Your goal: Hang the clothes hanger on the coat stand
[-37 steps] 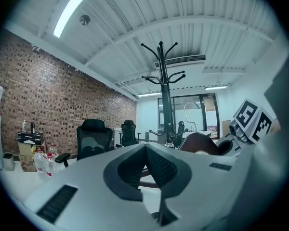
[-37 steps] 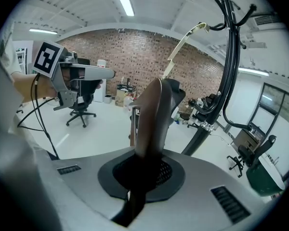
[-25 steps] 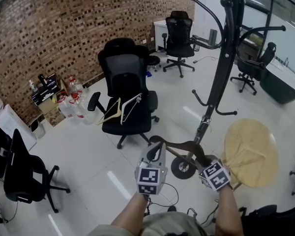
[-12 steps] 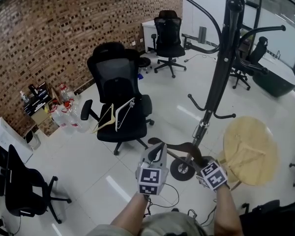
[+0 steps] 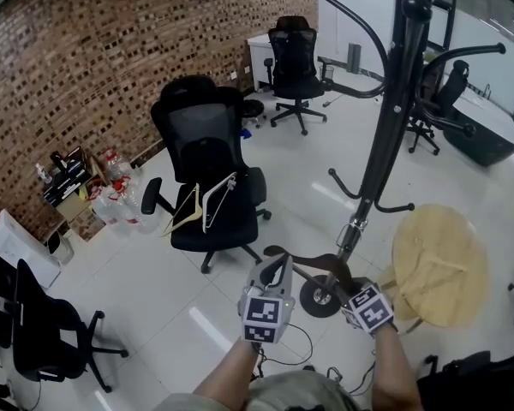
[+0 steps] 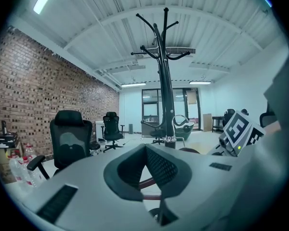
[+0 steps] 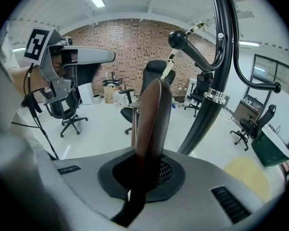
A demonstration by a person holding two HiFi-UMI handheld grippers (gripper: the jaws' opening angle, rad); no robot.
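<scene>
Hanger (image 7: 151,114): brown wood, standing up out of my right gripper (image 7: 147,163), whose jaws are clamped tight on it.
Left gripper (image 6: 145,150): jaws closed together with nothing pinched; the hanger's bar shows just below them.
Hanger's place: in the air across my two grippers, near the coat stand's round base (image 5: 319,296), not yet on a hook.
Coat stand (image 5: 385,135): black pole with curved arms, just beyond.
Office chair (image 5: 210,144): black, farther off, pale hangers (image 5: 201,204) leaning on its seat.
Brick wall (image 5: 111,50): behind everything.
</scene>
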